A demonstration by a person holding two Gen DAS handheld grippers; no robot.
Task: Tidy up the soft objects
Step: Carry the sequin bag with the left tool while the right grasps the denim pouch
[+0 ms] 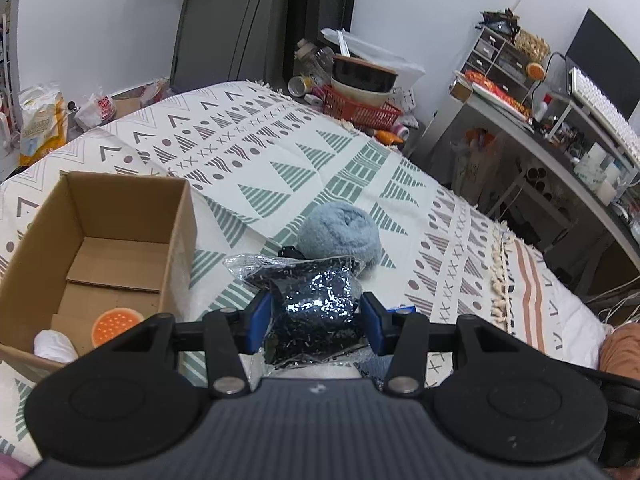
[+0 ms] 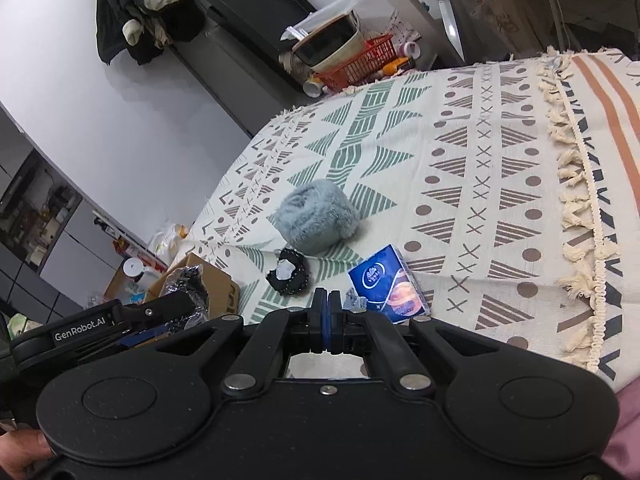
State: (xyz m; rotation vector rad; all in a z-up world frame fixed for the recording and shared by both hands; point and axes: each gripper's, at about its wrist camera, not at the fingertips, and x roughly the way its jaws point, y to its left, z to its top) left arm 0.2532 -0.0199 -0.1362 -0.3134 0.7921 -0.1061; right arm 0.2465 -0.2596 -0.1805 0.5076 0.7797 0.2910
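My left gripper [image 1: 316, 320] is shut on a dark sparkly soft item in a clear plastic bag [image 1: 316, 300] and holds it above the bed, just right of an open cardboard box [image 1: 176, 232]. The box holds an orange round sponge [image 1: 114, 324] and a white soft thing [image 1: 54, 346]. A fluffy blue-grey ball [image 1: 340, 234] lies beyond the bag; it also shows in the right wrist view [image 2: 316, 216]. My right gripper [image 2: 328, 312] is shut and empty, above the bed near a blue tissue pack [image 2: 390, 286] and a small black scrunchie [image 2: 288, 272].
The patterned bedspread [image 2: 460, 168] covers the bed, with a tasselled edge [image 2: 576, 184] at the right. A red basket [image 1: 360, 108] with bowls stands past the far end. A cluttered desk [image 1: 560, 128] stands to the right of the bed. Bags [image 1: 42, 120] lie on the floor at left.
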